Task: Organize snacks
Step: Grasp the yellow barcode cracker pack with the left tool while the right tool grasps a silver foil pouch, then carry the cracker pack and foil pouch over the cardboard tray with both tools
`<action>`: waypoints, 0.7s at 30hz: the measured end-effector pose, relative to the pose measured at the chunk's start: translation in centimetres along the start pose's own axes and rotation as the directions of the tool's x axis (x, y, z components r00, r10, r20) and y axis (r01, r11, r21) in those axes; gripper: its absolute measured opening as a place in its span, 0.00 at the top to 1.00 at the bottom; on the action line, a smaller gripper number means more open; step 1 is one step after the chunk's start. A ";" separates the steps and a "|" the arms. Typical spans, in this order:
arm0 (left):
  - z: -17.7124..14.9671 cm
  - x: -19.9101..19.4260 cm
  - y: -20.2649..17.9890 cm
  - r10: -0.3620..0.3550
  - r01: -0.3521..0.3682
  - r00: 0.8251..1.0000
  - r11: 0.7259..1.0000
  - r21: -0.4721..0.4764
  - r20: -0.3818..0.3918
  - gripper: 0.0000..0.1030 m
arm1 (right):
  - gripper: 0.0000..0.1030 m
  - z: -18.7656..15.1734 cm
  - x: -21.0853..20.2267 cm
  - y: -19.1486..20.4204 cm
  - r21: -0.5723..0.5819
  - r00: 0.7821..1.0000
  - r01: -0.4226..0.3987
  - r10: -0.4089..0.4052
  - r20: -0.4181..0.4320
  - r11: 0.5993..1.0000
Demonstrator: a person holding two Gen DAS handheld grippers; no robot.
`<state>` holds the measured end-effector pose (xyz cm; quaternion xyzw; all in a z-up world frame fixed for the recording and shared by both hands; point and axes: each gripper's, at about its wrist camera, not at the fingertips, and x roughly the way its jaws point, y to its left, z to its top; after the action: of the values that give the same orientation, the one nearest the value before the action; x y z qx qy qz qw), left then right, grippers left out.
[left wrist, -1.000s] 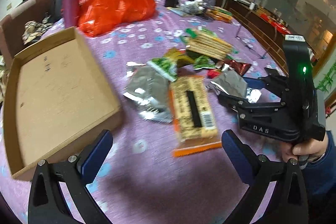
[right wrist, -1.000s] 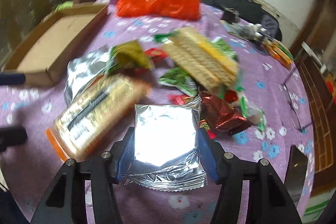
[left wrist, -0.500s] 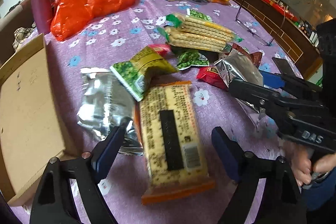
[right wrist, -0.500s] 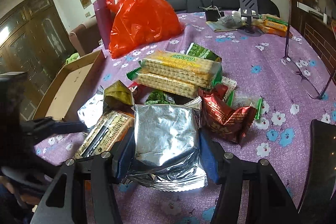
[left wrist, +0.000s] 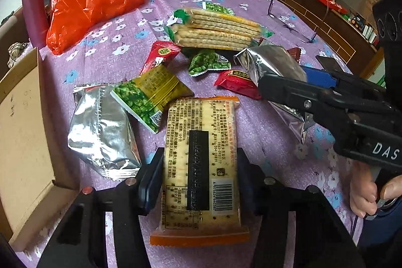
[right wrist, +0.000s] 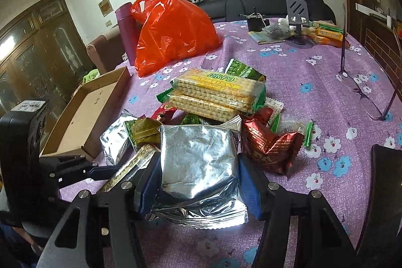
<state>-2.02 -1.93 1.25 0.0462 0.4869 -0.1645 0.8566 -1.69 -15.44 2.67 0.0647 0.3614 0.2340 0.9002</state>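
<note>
My left gripper (left wrist: 199, 175) is shut on the orange cracker pack (left wrist: 201, 167), its pads pressed to both long sides; the pack lies on the purple flowered tablecloth (left wrist: 105, 49). My right gripper (right wrist: 198, 180) is shut on a silver foil packet (right wrist: 198, 162) and holds it tilted up off the cloth; it also shows in the left wrist view (left wrist: 271, 67). A cardboard tray (left wrist: 22, 132) lies at the left, also in the right wrist view (right wrist: 88, 114). Loose snacks lie in a pile: stacked green cracker packs (left wrist: 216, 29), a green-pea bag (left wrist: 150, 94), another foil packet (left wrist: 103, 132).
A red plastic bag (right wrist: 173, 32) and a purple bottle (right wrist: 125, 32) stand at the back left. Eyeglasses (right wrist: 364, 92) lie at the right. A phone stand (right wrist: 299, 19) and boxes sit at the far edge. A dark phone (right wrist: 384, 182) lies at right front.
My left gripper moved forward over the orange cracker pack and closed on it. My right gripper kept hold of the foil packet and raised it a little.
</note>
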 end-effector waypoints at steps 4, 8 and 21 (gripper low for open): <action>-0.2 -0.1 -0.1 0.007 -0.007 1.000 1.000 0.005 0.018 0.49 | 0.39 0.0 0.0 -0.2 0.003 1.000 0.001 -0.001 0.002 1.000; -0.6 -1.0 0.4 -0.030 0.030 0.999 0.999 -0.025 0.034 0.49 | 0.39 0.1 -0.2 -0.3 0.006 1.000 0.000 0.000 0.008 1.000; -0.6 -5.3 2.7 -0.047 0.060 0.990 0.994 -0.094 0.135 0.49 | 0.39 -0.1 -1.0 0.7 -0.044 0.999 -0.022 0.024 0.039 0.999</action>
<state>-4.13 2.05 5.26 -0.0201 0.4376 -0.1663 0.8834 -2.61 -15.25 3.45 0.0536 0.3376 0.2508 0.9057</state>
